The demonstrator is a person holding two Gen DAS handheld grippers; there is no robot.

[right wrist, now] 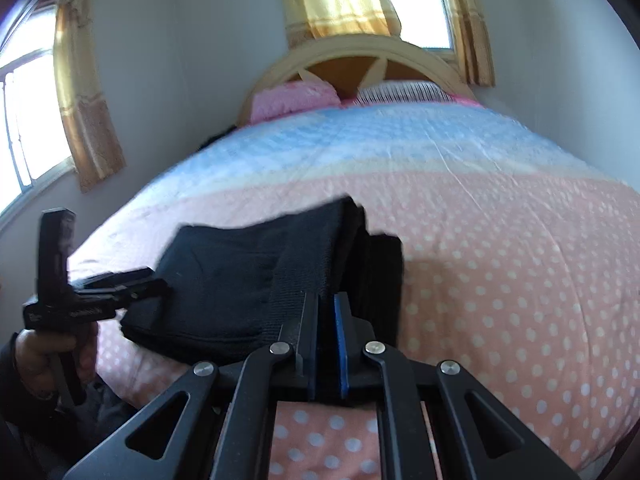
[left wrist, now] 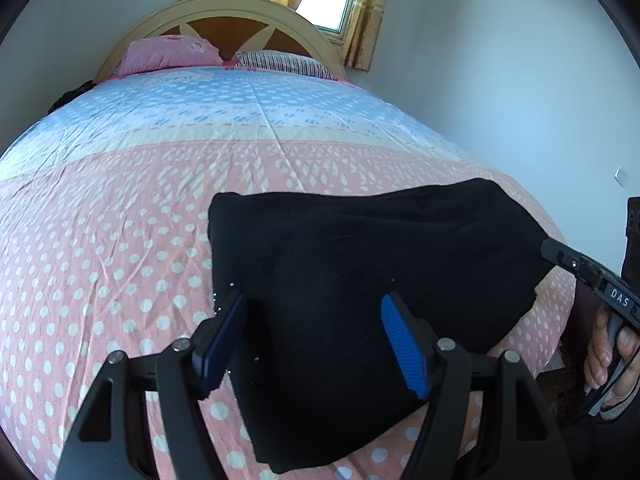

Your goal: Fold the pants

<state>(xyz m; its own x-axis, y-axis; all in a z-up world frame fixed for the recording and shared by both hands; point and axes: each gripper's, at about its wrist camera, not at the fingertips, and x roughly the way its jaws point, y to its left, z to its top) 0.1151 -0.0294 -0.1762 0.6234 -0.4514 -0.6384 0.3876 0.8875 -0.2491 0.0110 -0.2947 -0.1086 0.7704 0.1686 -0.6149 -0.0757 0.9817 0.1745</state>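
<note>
- Blue ribbed pads line the left gripper [left wrist: 312, 340]; its jaws stand apart over the black pants [left wrist: 360, 264], pressing on nothing.
- The right gripper [right wrist: 326, 316] is clenched on a ribbed edge of the pants [right wrist: 240, 276].
- The pants lie folded near the foot of the bed, on the dotted pink bedspread [left wrist: 120, 240].
- Count: two grippers, one pair of pants, two pillows, one pink [left wrist: 170, 54], one striped [left wrist: 280, 63].
- A hand [left wrist: 608, 356] holds the right gripper's handle, cut off at the frame edge.
- The right wrist view is blurred; fabric layers are hard to separate.
</note>
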